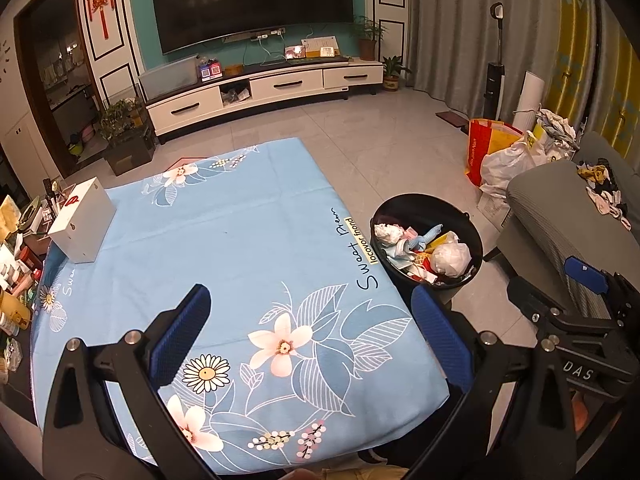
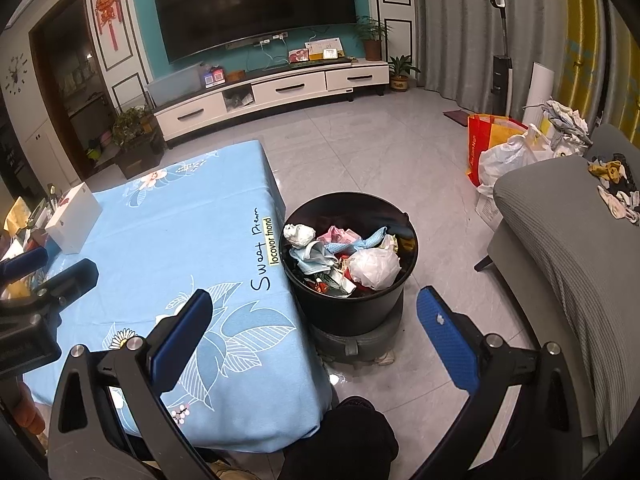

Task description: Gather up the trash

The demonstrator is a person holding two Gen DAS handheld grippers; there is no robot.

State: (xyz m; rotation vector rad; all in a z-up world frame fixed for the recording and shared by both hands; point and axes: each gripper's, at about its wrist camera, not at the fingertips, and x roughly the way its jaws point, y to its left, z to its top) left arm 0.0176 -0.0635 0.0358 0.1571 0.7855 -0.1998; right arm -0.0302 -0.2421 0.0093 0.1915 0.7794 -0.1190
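A black round bin [image 1: 472, 236] [image 2: 384, 216] stands on the floor at the right edge of the table, holding crumpled paper, a white plastic bag [image 2: 374, 266] and coloured wrappers [image 1: 416, 242]. My left gripper [image 1: 316, 332] hovers open over the blue floral tablecloth [image 1: 224, 240], with nothing between its blue pads. My right gripper [image 2: 320, 338] is open too, empty, straddling the table's right edge just before the bin. In the left wrist view the right gripper [image 1: 580, 312] shows at the far right; in the right wrist view the left gripper [image 2: 44, 280] shows at the far left.
A white box [image 1: 82, 224] [image 2: 74, 216] sits at the table's far left beside cluttered bottles and packets [image 1: 16, 280]. A grey sofa [image 2: 568, 248] with socks stands right of the bin. Bags [image 2: 504, 152] lie on the floor behind it. A TV cabinet [image 2: 276, 92] lines the far wall.
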